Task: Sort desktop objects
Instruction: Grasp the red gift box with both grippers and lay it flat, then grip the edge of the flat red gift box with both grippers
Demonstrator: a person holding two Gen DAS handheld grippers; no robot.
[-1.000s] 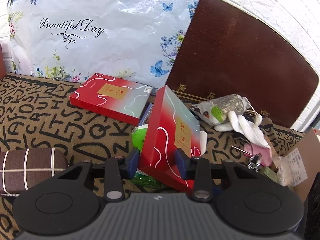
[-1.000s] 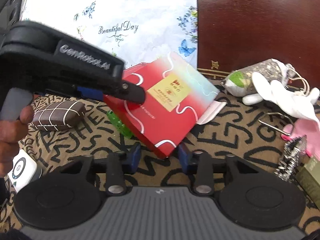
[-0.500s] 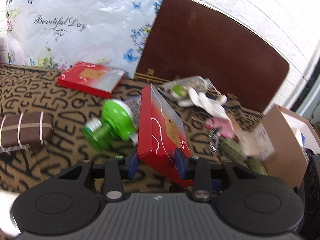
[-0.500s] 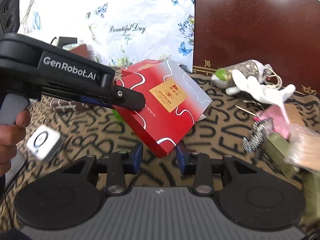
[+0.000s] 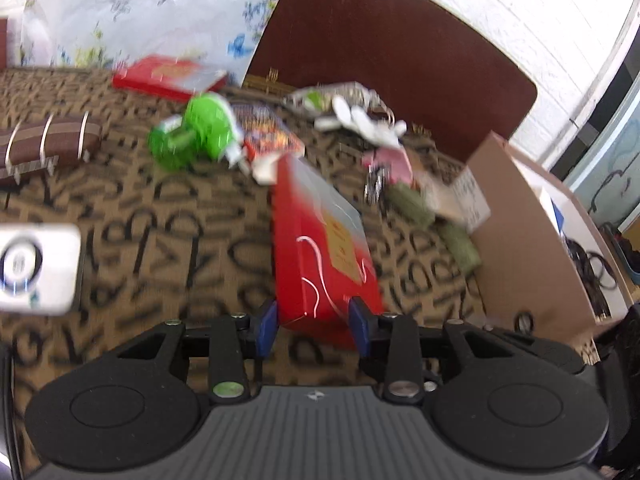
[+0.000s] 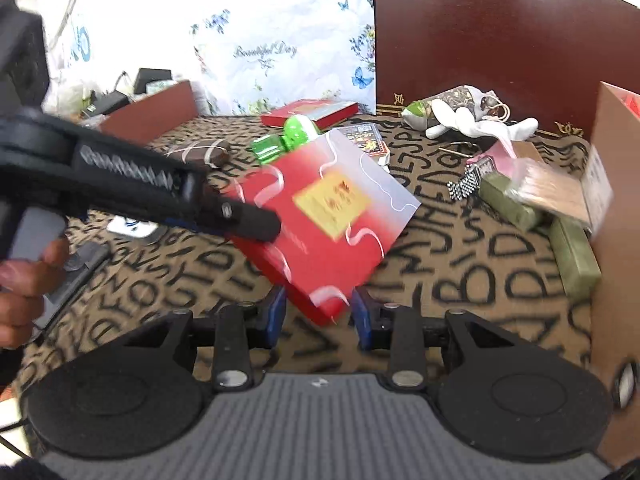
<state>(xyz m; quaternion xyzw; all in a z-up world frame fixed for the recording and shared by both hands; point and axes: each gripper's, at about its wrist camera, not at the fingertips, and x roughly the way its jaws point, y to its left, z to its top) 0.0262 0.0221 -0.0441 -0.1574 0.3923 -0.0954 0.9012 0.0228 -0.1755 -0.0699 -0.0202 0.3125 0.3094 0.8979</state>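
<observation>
A flat red gift box [image 5: 320, 240] with white wavy lines and a gold label hangs tilted above the lettered brown cloth. My left gripper [image 5: 312, 320] is shut on its near edge, blue pads on both faces. From the right wrist view the same red box [image 6: 328, 216] shows its top face, and my right gripper [image 6: 318, 312] is shut on its lower corner. The left gripper [image 6: 248, 220] clamps the box's left side there, held by a person's hand [image 6: 24, 280].
An open cardboard box [image 5: 520, 240] stands at the right edge [image 6: 612, 200]. On the cloth lie a second red box [image 5: 168, 76], a green bottle [image 5: 196, 132], a brown case [image 5: 44, 144], a white device [image 5: 36, 268], a plush toy [image 6: 460, 114] and olive packets [image 6: 508, 200].
Both grippers have carried the red box to the right, nearer the cardboard box. The green bottle and a card pack that lay behind it now show. Both grips are unchanged.
</observation>
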